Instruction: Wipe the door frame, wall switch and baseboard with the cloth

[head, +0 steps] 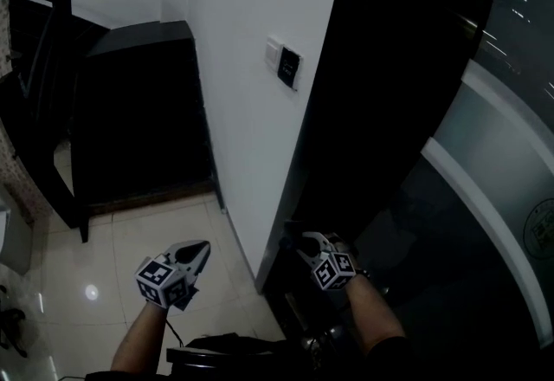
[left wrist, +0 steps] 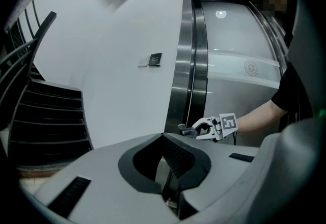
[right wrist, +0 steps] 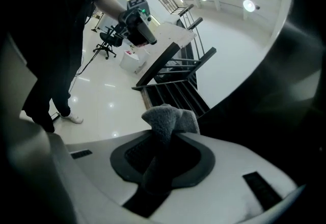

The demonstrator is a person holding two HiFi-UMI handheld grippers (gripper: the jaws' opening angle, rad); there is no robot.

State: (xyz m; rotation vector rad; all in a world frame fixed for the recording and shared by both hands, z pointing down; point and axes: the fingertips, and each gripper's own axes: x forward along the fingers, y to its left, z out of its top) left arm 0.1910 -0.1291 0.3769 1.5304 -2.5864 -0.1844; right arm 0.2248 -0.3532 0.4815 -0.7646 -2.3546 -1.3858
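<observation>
I'm holding the cloth (right wrist: 169,118) in the right gripper (head: 312,244). Its fingers (right wrist: 133,157) are pinching down on a grey wad, and a tuft is sticking out past the tips. The left gripper (head: 197,251) is hanging over the floor (head: 112,258) at about 9 o'clock from the right one. Its fingers (left wrist: 177,156) are pressed together with nothing between them.

The right gripper is sitting low against the dark door frame (head: 363,93), near its foot, with the cloth tuft just beside the metal edge. I can't tell whether it's actually touching. The wall switch (head: 288,66) is well up the white wall (head: 234,41), at roughly 12 o'clock from the right gripper. I'm not picking out the baseboard with any certainty; the wall's foot is too dim.

My read is that I'm working on the door-frame step, at the low end.

To do it well:
- Keep the tuft leading so cloth meets the frame, not the hard fingertips.
- Keep the pinch firm, since a loose wad could slip out mid-stroke.
- Run along the frame's length toward 12 o'clock with steady light pressure.
- Keep the left gripper parked at 9 o'clock, clear of the stroke.

I'm seeing no containers anywhere here.
</observation>
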